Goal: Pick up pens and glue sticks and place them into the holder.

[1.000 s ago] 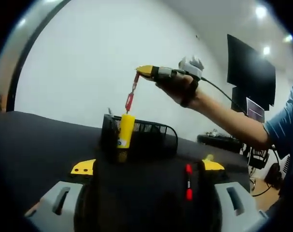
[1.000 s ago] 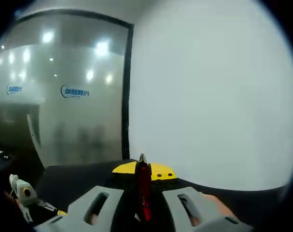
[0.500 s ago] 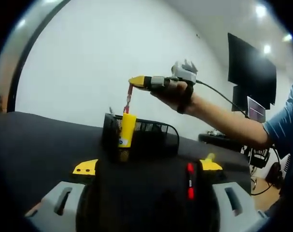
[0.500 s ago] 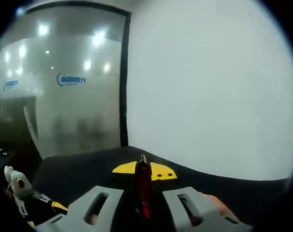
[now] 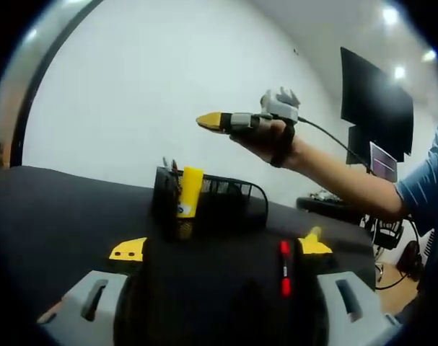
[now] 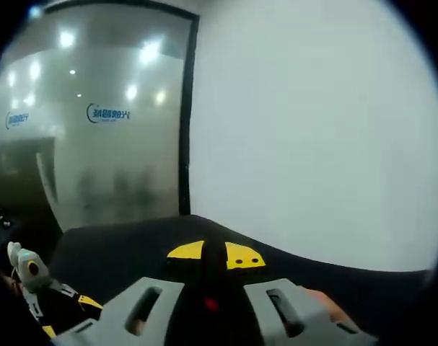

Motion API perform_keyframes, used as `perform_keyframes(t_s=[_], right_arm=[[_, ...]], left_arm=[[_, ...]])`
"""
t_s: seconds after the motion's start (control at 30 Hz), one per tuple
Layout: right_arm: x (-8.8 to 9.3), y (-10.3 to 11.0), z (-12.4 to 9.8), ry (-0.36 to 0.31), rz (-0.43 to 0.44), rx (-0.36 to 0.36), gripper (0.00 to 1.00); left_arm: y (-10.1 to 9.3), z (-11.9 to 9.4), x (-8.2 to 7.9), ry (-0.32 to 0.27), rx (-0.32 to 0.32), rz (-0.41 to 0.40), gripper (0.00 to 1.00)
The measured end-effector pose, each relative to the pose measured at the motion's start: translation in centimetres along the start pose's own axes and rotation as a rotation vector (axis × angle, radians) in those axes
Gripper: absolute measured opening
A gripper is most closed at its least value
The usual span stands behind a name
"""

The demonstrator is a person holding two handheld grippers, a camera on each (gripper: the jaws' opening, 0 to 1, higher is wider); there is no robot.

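The black mesh holder stands on the dark table ahead of my left gripper, whose jaws are wide apart with nothing between them. A yellow glue stick stands upright in the holder's left part, and pen tips poke out beside it. A hand holds my right gripper in the air above the holder. In the right gripper view my right gripper has its yellow-tipped jaws a little apart with nothing between them.
A person's arm reaches in from the right. Dark monitors hang on the far wall at right. A white wall and a glass partition lie beyond the table. My left gripper appears at lower left in the right gripper view.
The red pen that the right gripper held above the holder has left its jaws and now stands inside the holder. The right gripper has lifted slightly.
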State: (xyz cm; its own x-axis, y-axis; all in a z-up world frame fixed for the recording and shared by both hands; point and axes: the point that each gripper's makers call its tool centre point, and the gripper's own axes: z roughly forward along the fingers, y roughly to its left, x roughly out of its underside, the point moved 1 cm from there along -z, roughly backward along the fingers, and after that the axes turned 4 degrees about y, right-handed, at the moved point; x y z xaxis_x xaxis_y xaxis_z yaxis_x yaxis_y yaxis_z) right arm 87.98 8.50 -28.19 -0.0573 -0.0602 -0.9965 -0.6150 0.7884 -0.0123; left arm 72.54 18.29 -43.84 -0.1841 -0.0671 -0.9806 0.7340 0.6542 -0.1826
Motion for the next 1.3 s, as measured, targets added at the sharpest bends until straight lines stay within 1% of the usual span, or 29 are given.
perform_keyframes(t_s=[0.13,0.23,0.27,0.33,0.37,0.4,0.43,0.5,0.53,0.6,0.63,0.7,0.73,0.77,0.83,0.87,0.93,0.97,1.03,1.1,1.13,1.17,1.2,1.23,1.27,1.3], right_arm=[[-0.4,0.2,-2.0,-0.014,-0.022,0.002,0.06],[-0.8,1.1,-4.5,-0.039,-0.056,-0.023,0.09],[-1.1,1.8,-5.5,-0.057,-0.085,-0.057,0.09],[-1.2,3.4,-7.4,-0.066,-0.145,-0.137,0.10],[-1.0,4.0,-8.0,-0.059,-0.165,-0.158,0.11],[-0.6,5.4,-9.1,-0.037,-0.228,-0.229,0.11],[-0.3,6.0,-9.6,-0.021,-0.256,-0.256,0.13],[0.0,7.3,-10.9,0.001,-0.359,-0.280,0.18],[0.4,7.8,-11.5,0.022,-0.399,-0.298,0.20],[0.8,8.3,-12.3,0.043,-0.460,-0.297,0.21],[1.0,8.5,-12.7,0.055,-0.471,-0.305,0.21],[1.2,8.6,-13.3,0.057,-0.472,-0.304,0.20],[1.4,8.8,-13.7,0.069,-0.479,-0.317,0.20],[1.7,8.8,-13.9,0.083,-0.475,-0.330,0.20],[2.3,9.1,-14.5,0.112,-0.484,-0.358,0.20],[2.6,9.3,-14.7,0.129,-0.490,-0.370,0.19],[3.8,10.1,-15.0,0.188,-0.515,-0.416,0.18],[4.3,10.5,-15.1,0.215,-0.514,-0.440,0.18],[5.7,11.9,-15.1,0.273,-0.563,-0.493,0.18],[7.0,13.0,-14.7,0.320,-0.605,-0.520,0.18],[7.6,13.4,-14.7,0.345,-0.615,-0.532,0.18],[8.6,13.8,-14.6,0.389,-0.630,-0.552,0.17],[9.4,14.3,-14.6,0.425,-0.645,-0.569,0.14],[10.2,14.7,-14.5,0.457,-0.673,-0.585,0.14],[11.0,15.1,-14.4,0.486,-0.699,-0.598,0.14],[11.6,15.4,-14.2,0.492,-0.730,-0.611,0.14]], left_arm=[[-0.5,0.0,0.2,0.005,-0.003,0.003,0.78],[-0.6,0.0,0.2,0.008,-0.004,0.005,0.78],[-0.6,0.0,0.2,0.008,-0.003,0.004,0.77],[-0.7,-0.1,0.2,0.004,-0.004,0.002,0.77],[-0.7,-0.1,0.2,0.003,-0.005,0.002,0.77],[-0.7,-0.1,0.2,0.004,-0.006,0.001,0.77],[-0.8,-0.1,0.2,0.005,-0.004,-0.001,0.76],[-1.0,-0.1,0.3,0.009,-0.006,0.001,0.76],[-0.9,-0.1,0.3,0.009,-0.006,0.002,0.76],[-0.7,-0.1,0.3,0.010,-0.008,0.002,0.75],[-0.7,-0.1,0.3,0.011,-0.009,0.003,0.75],[-0.5,-0.1,0.3,0.011,-0.009,0.003,0.73],[-0.6,-0.1,0.3,0.010,-0.005,0.004,0.69],[-0.8,-0.2,0.2,0.007,0.004,0.005,0.63],[-0.7,-0.2,0.4,0.020,0.012,-0.003,0.53],[-0.9,-0.2,0.4,0.023,0.011,0.001,0.52],[-0.6,-0.2,0.5,0.033,-0.007,0.006,0.53],[-0.3,-0.2,0.4,0.026,-0.025,-0.006,0.54],[0.5,-0.4,-0.1,-0.004,-0.050,-0.034,0.56],[1.1,-0.6,-0.3,-0.013,-0.068,-0.049,0.57],[1.1,-0.6,-0.4,-0.016,-0.068,-0.051,0.57],[1.1,-0.6,-0.4,-0.016,-0.070,-0.056,0.57],[0.8,-0.7,-0.2,-0.014,-0.074,-0.059,0.57],[0.7,-0.6,-0.2,-0.011,-0.079,-0.056,0.57],[0.8,-0.6,-0.1,-0.008,-0.084,-0.053,0.57],[0.9,-0.6,-0.1,-0.004,-0.086,-0.051,0.58]])
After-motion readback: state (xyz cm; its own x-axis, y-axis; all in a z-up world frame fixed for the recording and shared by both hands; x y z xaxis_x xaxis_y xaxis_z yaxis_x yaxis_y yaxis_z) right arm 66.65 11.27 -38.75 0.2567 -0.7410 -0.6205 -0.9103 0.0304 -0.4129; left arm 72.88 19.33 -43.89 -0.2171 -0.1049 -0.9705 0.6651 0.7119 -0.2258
